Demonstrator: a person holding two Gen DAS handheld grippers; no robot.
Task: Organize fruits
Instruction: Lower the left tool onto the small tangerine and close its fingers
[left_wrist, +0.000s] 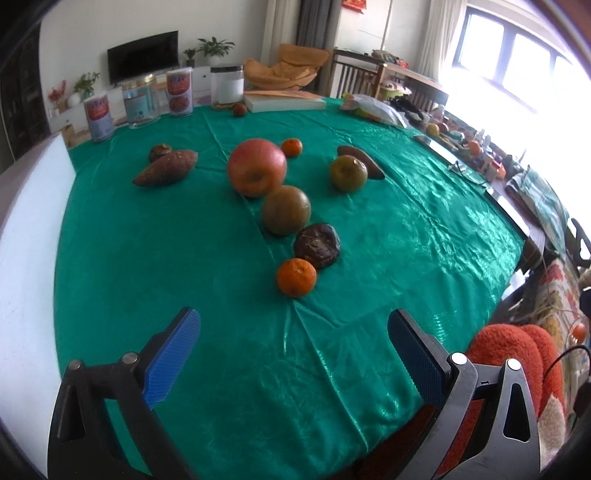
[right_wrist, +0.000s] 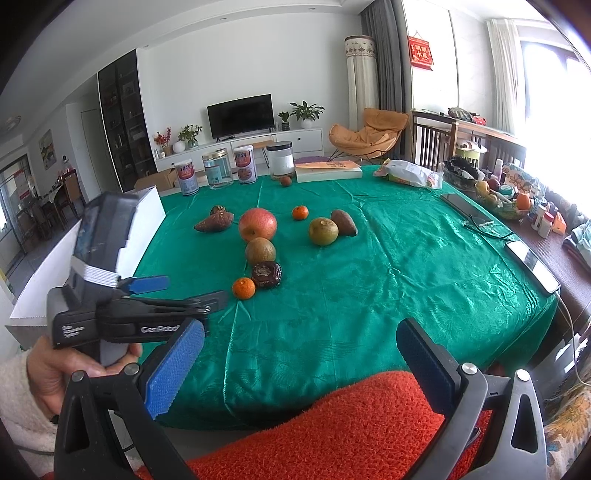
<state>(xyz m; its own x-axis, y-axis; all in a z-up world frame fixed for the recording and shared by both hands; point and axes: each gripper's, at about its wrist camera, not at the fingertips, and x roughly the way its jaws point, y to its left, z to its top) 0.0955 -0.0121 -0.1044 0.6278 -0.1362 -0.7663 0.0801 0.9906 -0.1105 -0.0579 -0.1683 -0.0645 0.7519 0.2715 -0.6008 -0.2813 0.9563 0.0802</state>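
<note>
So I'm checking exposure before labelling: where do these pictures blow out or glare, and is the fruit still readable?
Left wrist view: the window at upper right is blown out white, and the green tablecloth shows sheen; the apple stays clear. Right wrist view: the right edge washes out, cloth glare again, straight lines bow from the fisheye; the near tangerine is sharp.

Green tablecloth (left_wrist: 184, 258), tins (right_wrist: 187, 177), book (right_wrist: 328, 171), television (right_wrist: 241, 115)
</note>
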